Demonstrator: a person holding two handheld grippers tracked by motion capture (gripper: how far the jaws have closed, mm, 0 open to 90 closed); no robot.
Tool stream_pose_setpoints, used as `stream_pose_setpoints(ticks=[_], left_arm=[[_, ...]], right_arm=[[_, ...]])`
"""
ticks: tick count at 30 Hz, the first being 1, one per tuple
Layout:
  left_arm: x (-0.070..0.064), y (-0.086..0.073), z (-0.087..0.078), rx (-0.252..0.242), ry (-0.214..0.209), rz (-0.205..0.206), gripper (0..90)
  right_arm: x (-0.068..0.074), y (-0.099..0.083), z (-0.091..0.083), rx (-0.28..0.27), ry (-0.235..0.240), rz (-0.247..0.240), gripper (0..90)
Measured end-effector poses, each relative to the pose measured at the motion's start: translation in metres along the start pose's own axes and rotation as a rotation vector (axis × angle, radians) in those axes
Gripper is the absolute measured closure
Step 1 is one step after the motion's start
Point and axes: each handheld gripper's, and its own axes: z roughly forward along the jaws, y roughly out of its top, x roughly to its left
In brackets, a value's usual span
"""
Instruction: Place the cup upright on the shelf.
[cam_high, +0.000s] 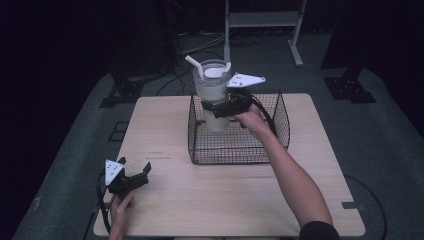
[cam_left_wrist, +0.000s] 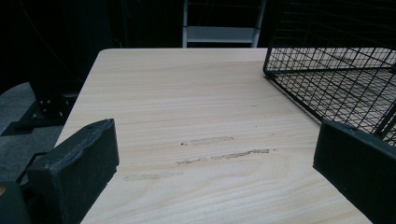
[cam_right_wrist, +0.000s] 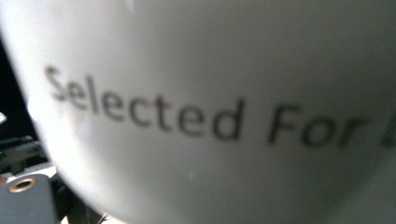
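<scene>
A pale tumbler (cam_high: 213, 95) with a clear lid and a white straw (cam_high: 194, 64) hangs upright over the black wire basket (cam_high: 280, 120), its base inside the rim. My right gripper (cam_high: 217, 106) is shut on the tumbler's middle. In the right gripper view the cup wall (cam_right_wrist: 224, 93) sits very close, printed with "Selected For". My left gripper (cam_high: 135, 172) rests near the table's front left corner, open, nothing between its jaws. The left gripper view has bare wood (cam_left_wrist: 187, 116) ahead and the basket corner (cam_left_wrist: 327, 79) at the right.
The wooden table (cam_high: 165, 200) stands on grey carpet. A metal frame stand (cam_high: 262, 20) and dark equipment bases (cam_high: 350, 85) lie beyond the far edge. Cables run across the floor behind the table.
</scene>
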Motion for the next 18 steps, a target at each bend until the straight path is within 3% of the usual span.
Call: stream_pose_setpoints(ticks=[12,18], left_arm=[[0.0,0.0,0.0,-0.002,-0.002,0.005,0.0],[0.0,0.0,-0.001,-0.003,-0.002,0.003,0.0]], right_arm=[[-0.015,-0.025,0.032,0.055,0.013,0.029,7.7],[-0.022,-0.038,0.043,0.077,-0.007,0.049,7.6]])
